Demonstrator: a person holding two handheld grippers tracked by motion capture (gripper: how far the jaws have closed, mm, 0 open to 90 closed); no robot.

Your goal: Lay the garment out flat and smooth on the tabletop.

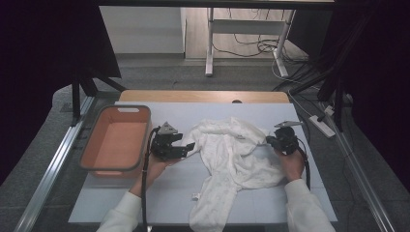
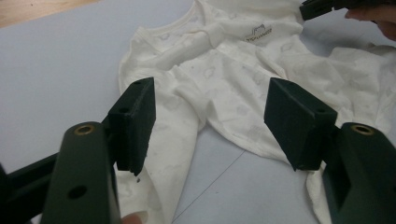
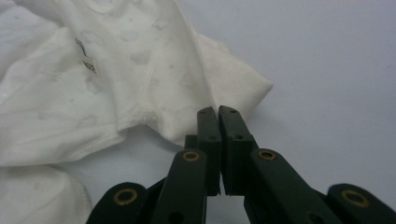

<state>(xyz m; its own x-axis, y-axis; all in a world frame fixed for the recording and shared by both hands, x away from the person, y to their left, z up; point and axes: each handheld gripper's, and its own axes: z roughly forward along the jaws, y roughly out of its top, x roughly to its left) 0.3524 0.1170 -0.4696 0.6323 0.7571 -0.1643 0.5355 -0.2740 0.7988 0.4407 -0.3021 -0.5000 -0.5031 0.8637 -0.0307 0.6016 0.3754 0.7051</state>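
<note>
**Garment spread out, 2 claws at its edges**

The white garment lies rumpled in the middle of the table, one leg trailing toward my side and hanging over the near edge. I take the work in hand to be straightening or folding it.

My left claw is wide, jaws well apart, hovering just left of the garment with cloth showing between them but nothing gripped. My right claw is pinched narrow, jaws all but touching, at the garment's right edge. In the right gripper view the tips sit against a corner of the cloth, yet I cannot tell whether any fabric is actually caught between them.

What could go wrong from here:
- If the right claw has no cloth, pulling would leave the garment where it is and I would drag only air.
- If it holds just a thin hem, a quick tug could slip the cloth out.
- The left claw, closing where it hovers, could gather 2 layers at once and bunch the body rather than flatten it.
- The leg hanging off the near edge could pull the whole garment off the table once it is lifted.

The orange bin stands left of the garment, just beyond my left claw. It is open on top and looks empty, its bare floor showing.
</note>
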